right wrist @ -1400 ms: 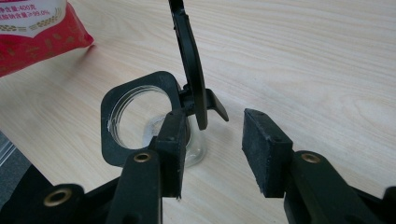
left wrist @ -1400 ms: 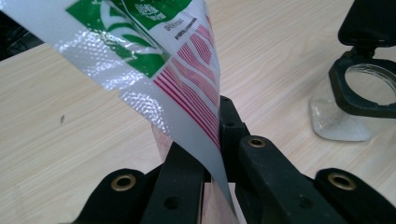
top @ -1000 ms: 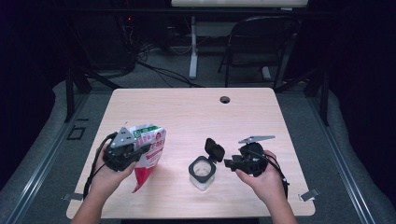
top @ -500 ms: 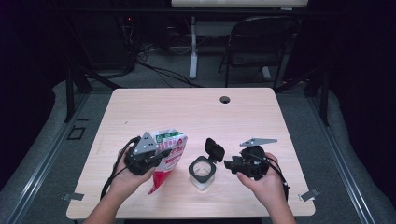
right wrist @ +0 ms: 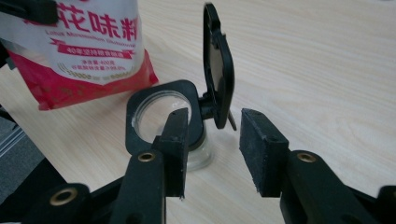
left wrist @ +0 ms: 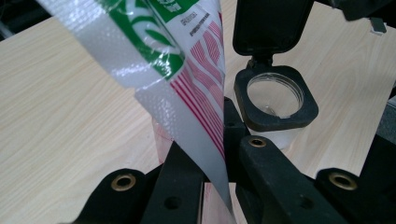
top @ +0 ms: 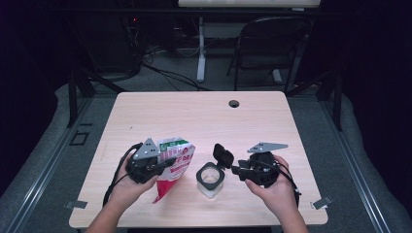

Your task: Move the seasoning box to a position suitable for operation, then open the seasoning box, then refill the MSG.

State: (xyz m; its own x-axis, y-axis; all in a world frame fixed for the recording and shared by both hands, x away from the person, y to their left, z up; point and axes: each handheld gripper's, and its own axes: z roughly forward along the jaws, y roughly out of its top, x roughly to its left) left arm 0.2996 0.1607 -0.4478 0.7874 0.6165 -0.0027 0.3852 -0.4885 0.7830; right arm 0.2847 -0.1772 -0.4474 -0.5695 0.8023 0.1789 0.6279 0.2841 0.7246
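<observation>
My left gripper [top: 166, 164] is shut on a red, white and green plastic bag [top: 177, 166], held up over the table's front left; its jaws pinch the film [left wrist: 212, 154]. A clear jar [top: 210, 178] with a black collar stands just right of the bag, its black flip lid [top: 223, 155] standing open. My right gripper [top: 236, 170] lies level at the jar's right side. Its jaws have just been closing but stand apart [right wrist: 215, 126]. The lid's hinge is just past the tips, with no pad pressing on it.
The light wooden table [top: 194, 116] has a cable hole [top: 234, 103] near its far edge. A dark chair [top: 272, 43] and floor cables lie beyond the table. The jar [left wrist: 275, 100] sits close to the bag [left wrist: 177, 60].
My left gripper has carried the bag a little to the right, closer to the jar. The right hand has stayed beside the jar.
</observation>
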